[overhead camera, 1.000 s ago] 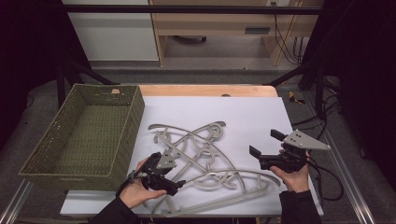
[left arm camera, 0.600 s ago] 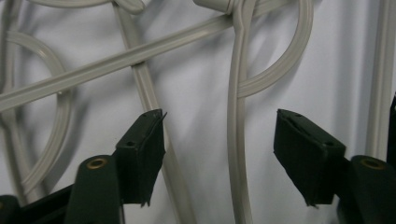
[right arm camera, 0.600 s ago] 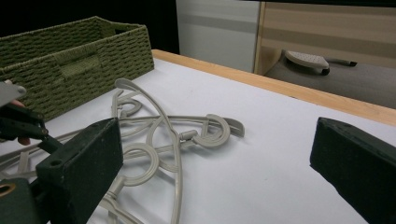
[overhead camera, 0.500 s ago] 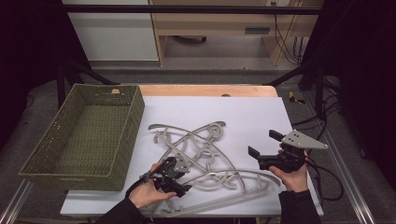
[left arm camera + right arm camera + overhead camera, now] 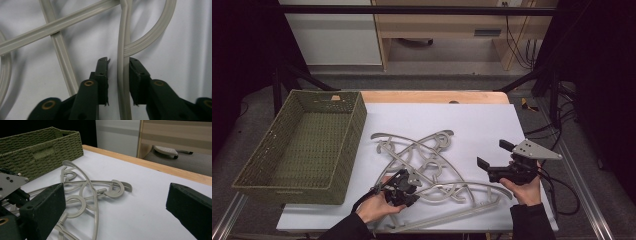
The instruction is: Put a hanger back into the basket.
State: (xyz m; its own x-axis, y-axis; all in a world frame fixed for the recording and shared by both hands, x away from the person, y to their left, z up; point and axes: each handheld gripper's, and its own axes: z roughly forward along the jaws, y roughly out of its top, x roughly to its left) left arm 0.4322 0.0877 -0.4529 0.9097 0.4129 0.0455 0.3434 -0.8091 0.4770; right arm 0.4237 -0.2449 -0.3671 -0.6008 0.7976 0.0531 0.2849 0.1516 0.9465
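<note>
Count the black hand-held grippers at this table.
2. The left gripper, jaws just closing around a grey plastic hanger bar without pressing yet, is at the pile's front; the right gripper hovers open beside the pile's right.

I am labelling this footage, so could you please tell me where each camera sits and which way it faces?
High view: above the person's side, facing forward and down on the table, the green woven basket and grey plastic hangers; both hands show.
Left gripper view: on the left gripper, looking down; its jaws have been closing around a hanger bar, gaps still visible.
Right gripper view: on the right gripper, looking level across the table, jaws wide.
High and right gripper views share the basket and hangers.
</note>
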